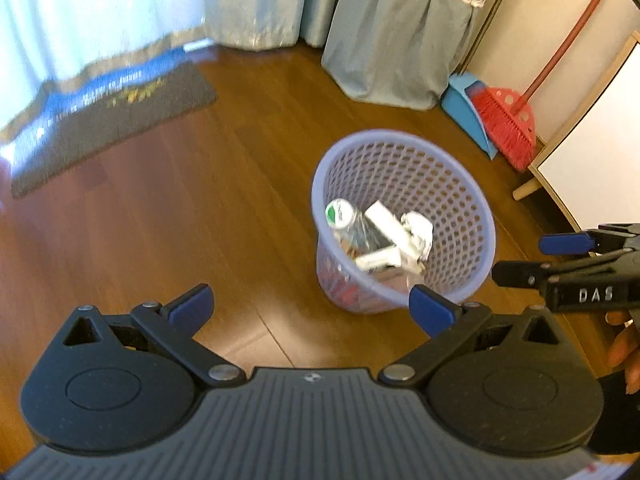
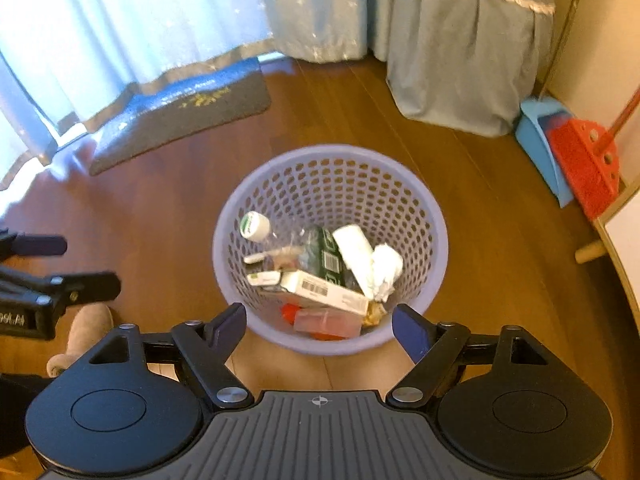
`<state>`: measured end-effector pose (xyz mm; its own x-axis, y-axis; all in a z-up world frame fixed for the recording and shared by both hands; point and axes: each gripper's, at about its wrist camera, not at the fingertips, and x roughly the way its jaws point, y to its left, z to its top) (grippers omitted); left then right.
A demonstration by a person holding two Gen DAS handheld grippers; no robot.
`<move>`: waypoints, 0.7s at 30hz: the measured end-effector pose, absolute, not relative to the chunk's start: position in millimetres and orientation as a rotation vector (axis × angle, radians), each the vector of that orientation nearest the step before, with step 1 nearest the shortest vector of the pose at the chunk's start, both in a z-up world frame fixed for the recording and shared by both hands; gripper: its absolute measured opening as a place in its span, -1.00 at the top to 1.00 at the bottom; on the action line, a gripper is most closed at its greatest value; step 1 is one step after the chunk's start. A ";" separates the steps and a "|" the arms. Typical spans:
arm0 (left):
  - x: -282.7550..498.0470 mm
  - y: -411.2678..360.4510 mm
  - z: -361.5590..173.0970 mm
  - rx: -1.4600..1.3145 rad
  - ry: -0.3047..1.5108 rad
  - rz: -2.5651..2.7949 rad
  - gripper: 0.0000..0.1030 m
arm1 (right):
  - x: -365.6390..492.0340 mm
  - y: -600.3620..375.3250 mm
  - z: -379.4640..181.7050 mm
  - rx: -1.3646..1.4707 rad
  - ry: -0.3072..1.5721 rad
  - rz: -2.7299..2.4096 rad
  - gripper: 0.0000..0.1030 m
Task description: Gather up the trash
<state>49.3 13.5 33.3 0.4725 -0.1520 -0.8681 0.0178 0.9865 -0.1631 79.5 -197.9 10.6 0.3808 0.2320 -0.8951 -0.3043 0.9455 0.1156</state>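
Left wrist view: the left claw (image 1: 312,312) gapes empty over the wooden floor (image 1: 180,208); the lavender basket (image 1: 472,204) of trash sits at one o'clock. Right wrist view: the right claw (image 2: 320,330) gapes empty, the basket (image 2: 436,216) at twelve, a bottle (image 2: 256,226) and cartons (image 2: 320,290) inside.

Bottle (image 2: 256,226) and boxes (image 2: 324,290) in basket (image 2: 434,216)

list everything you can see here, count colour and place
wastebasket: one, lilac, perforated, on the floor
trash in it: bottle with white cap, white carton, crumpled paper, pink box, more unclear
doormat: one, dark grey, by the curtains
curtains: pale blue, far wall
cloth-covered item: one, grey-blue, far right
dustpan: one, blue, right wall
broom: one, red, in the dustpan
floor: brown wood
left gripper: open, empty
right gripper: open, empty, above the basket's near rim
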 end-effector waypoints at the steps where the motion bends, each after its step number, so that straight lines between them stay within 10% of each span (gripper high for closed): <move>1: 49.5 16.5 30.3 -0.137 1.089 -0.100 -0.98 | 80.8 -199.5 6.7 -0.053 1.148 0.340 -0.50; 21: 41.5 -18.4 14.0 -0.070 1.156 -0.116 -0.97 | 62.3 -200.0 -9.2 -0.087 1.181 0.293 -0.50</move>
